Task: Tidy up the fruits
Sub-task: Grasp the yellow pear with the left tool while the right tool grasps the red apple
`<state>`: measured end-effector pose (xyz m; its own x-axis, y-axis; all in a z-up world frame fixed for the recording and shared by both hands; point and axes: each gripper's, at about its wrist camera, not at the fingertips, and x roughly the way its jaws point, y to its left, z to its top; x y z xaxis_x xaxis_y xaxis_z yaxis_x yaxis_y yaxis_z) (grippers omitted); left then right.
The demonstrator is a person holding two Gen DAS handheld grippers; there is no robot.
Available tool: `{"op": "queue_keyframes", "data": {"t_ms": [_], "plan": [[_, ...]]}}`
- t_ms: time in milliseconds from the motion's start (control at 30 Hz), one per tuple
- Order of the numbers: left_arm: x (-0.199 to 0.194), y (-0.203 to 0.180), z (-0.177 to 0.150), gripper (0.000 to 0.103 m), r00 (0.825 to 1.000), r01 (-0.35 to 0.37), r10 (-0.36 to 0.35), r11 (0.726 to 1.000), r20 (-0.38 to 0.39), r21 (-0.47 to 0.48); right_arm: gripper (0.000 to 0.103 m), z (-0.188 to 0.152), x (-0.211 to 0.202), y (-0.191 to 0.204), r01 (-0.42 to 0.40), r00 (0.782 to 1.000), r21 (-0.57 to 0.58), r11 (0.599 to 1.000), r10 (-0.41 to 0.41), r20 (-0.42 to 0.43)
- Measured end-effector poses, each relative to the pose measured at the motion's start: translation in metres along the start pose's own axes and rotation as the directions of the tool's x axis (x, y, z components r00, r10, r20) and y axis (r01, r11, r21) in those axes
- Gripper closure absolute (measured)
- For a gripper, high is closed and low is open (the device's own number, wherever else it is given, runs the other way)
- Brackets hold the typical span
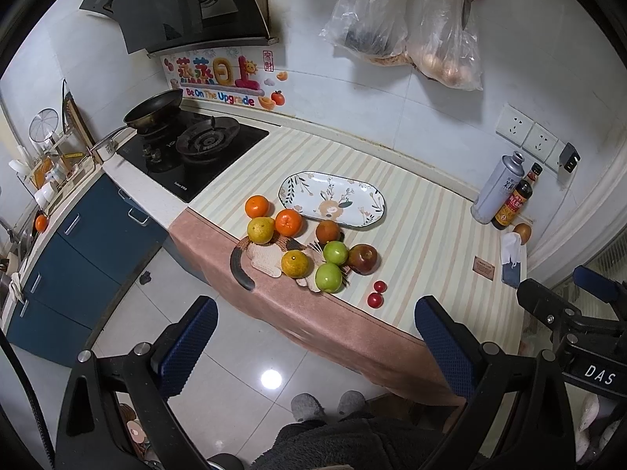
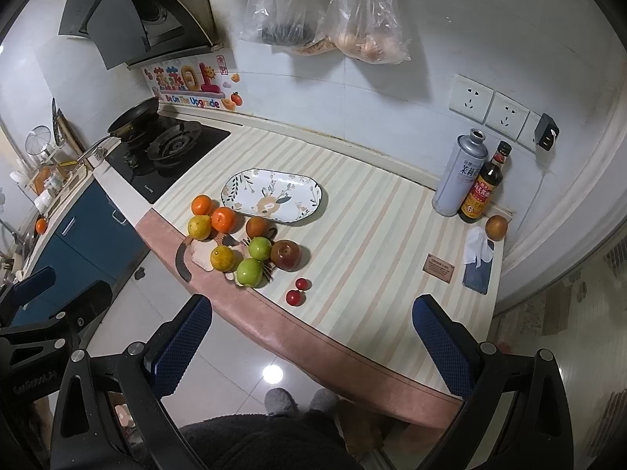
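Note:
An oval flowered plate [image 1: 332, 198] [image 2: 273, 194] lies bare on the striped counter cloth. In front of it a cluster of fruit rests on a cat-shaped mat [image 1: 261, 258]: oranges [image 1: 289, 222] [image 2: 223, 219], yellow-green citrus [image 1: 260, 230] [image 2: 222, 257], two green apples [image 1: 328, 277] [image 2: 249, 272], a red apple [image 1: 363, 258] [image 2: 286, 255]. Two small red tomatoes [image 1: 377, 293] [image 2: 298, 291] sit nearer the edge. My left gripper [image 1: 317, 352] hangs open above the floor, short of the counter. My right gripper [image 2: 313, 348] is open too, with nothing between its fingers.
A gas hob with a pan [image 1: 156, 111] stands at the left. A grey can [image 2: 462, 174], a sauce bottle [image 2: 484, 190], a lone orange [image 2: 496, 227], a tissue and a phone [image 2: 478, 270] sit at the counter's right end. Bags [image 1: 407, 31] hang on the wall. Slippered feet [image 1: 327, 405] stand below.

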<state>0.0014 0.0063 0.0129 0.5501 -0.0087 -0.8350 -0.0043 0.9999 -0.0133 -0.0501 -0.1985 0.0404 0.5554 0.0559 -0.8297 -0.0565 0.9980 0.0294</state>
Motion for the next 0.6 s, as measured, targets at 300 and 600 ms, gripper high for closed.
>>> {"op": "queue_keyframes", "data": {"t_ms": [300,600], "plan": [[0.004,0.009,0.016,0.0,0.996,-0.07,0.073,0.997,0.053,-0.041,0.0,0.011,0.026,-0.016,-0.067,0.998,0.065,0.996,0.067,0.001],[0.093,0.045,0.025,0.0,0.954,-0.298,0.294,0.949,-0.051,-0.098,0.0,0.028,0.152,-0.025,-0.182,0.972,0.129,0.975,0.198,-0.125]]}}
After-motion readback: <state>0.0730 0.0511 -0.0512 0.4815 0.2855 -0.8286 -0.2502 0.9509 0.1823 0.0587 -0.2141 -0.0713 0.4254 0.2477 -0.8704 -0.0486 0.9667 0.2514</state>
